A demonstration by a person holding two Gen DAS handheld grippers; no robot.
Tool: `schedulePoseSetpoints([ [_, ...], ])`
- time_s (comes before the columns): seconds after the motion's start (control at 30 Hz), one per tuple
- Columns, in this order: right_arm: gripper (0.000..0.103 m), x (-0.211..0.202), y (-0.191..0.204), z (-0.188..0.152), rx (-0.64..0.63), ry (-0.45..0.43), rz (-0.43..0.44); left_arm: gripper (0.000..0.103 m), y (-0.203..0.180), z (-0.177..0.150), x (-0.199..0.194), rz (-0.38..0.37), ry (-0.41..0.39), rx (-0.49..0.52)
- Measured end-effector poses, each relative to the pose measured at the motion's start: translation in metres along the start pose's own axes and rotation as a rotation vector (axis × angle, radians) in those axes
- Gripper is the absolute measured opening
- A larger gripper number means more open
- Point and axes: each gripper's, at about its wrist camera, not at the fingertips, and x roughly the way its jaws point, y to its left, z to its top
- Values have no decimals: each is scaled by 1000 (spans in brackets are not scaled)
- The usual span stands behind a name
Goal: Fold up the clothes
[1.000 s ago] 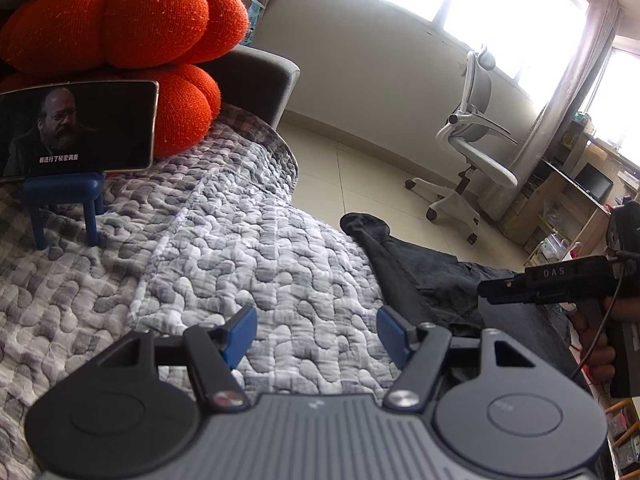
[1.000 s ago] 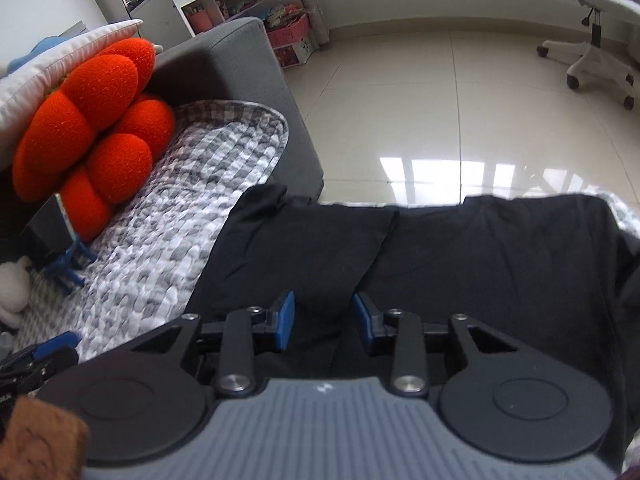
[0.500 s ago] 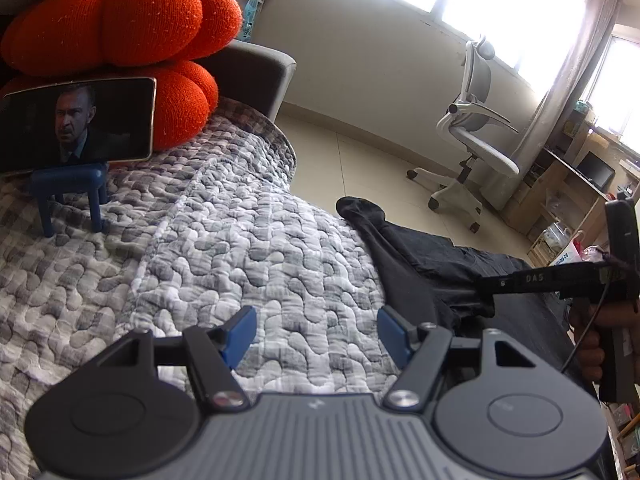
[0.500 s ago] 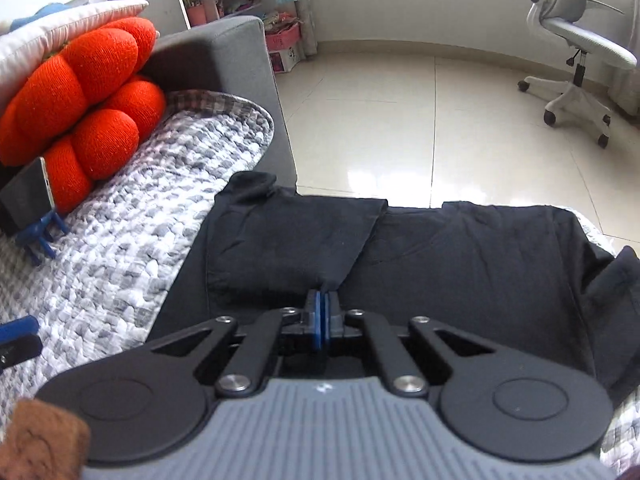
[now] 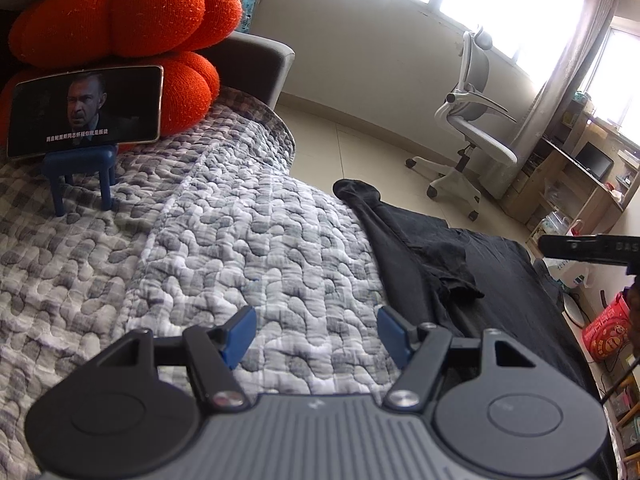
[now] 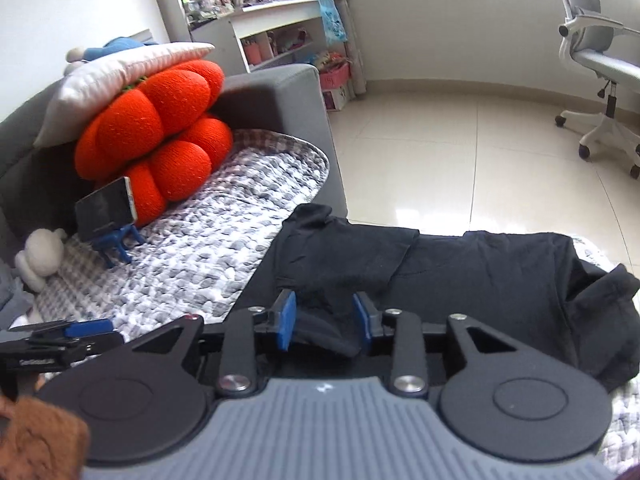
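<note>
White Chinese subtitles run along the bottom of the phone (image 5: 84, 110) screen, propped far left on the blue stand (image 5: 82, 174), too small to make out. On the right gripper (image 5: 592, 246) arm at far right, pale letters read "DAS", cut off by the edge.

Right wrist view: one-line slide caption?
Right tongs open over a black T-shirt with its sleeve folded in, on a grey quilt.

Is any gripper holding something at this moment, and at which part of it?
Nothing is held. The left gripper is open above the quilt. The right gripper is open too; a fold of the black T-shirt lies between its fingers, not clamped.
</note>
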Motion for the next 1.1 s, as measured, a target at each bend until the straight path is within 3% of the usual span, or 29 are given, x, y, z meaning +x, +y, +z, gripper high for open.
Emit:
schedulePoseSetpoints([
  [0.3, 38, -120, 23, -38, -131, -83, 48, 69, -14, -25, -29, -4, 37, 13],
  [0.6, 40, -191, 49, -94, -171, -99, 75, 69, -37, -51, -63, 12, 63, 24],
  [0.83, 41, -200, 70, -146, -173, -38, 26, 69, -50, -68, -88, 30, 76, 40],
  [1.1, 41, -184, 94, -205, -124, 37, 95, 69, -59, -93, -105, 28, 97, 54],
])
